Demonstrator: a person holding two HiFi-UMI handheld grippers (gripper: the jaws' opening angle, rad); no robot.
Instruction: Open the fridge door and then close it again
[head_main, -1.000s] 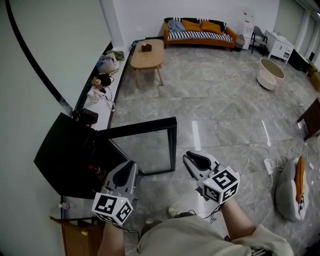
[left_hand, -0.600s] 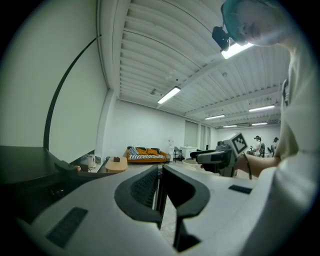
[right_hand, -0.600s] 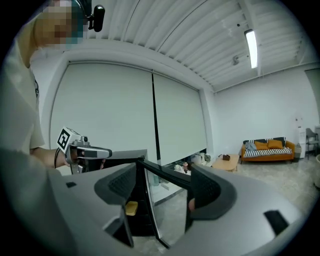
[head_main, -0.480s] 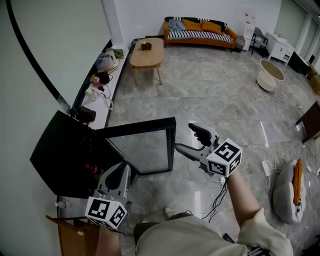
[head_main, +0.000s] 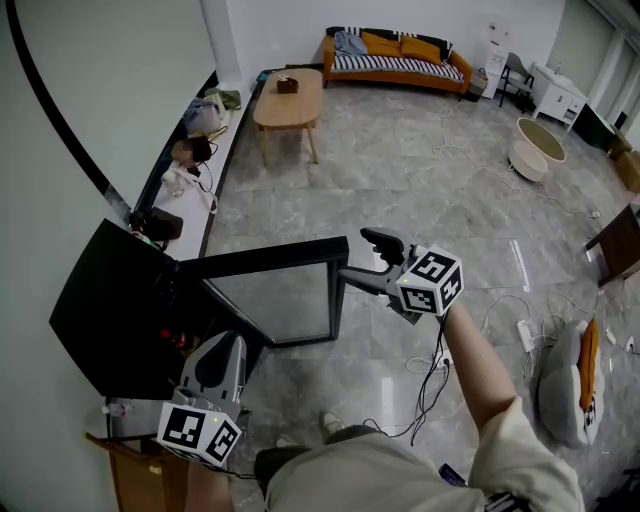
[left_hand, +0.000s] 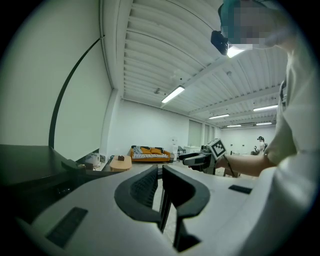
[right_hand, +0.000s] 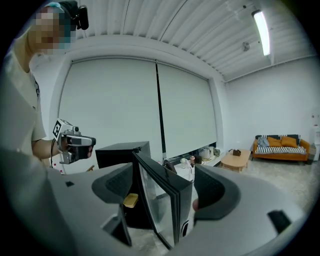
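A small black fridge (head_main: 105, 310) stands at the left with its glass door (head_main: 275, 292) swung wide open. My right gripper (head_main: 357, 258) has just been opening its jaws; they now stand wide on either side of the door's free edge (right_hand: 172, 200), with no pad pressing on it. A yellow item (right_hand: 131, 200) shows inside the fridge. My left gripper (head_main: 226, 346) hangs low beside the fridge's front, shut with nothing in it (left_hand: 161, 176). From the left gripper view the right gripper (left_hand: 198, 159) shows ahead.
A wooden stand (head_main: 135, 468) sits under my left hand. A window ledge (head_main: 215, 175) with clutter runs along the left wall. Cables (head_main: 432, 372) trail on the marble floor. A coffee table (head_main: 283, 98), sofa (head_main: 395, 48), round tub (head_main: 536, 146) and cushion (head_main: 568, 388) lie farther off.
My right gripper has swung left to the door's free edge and gone from shut to wide open. The left gripper has slid a little down and left, still shut.
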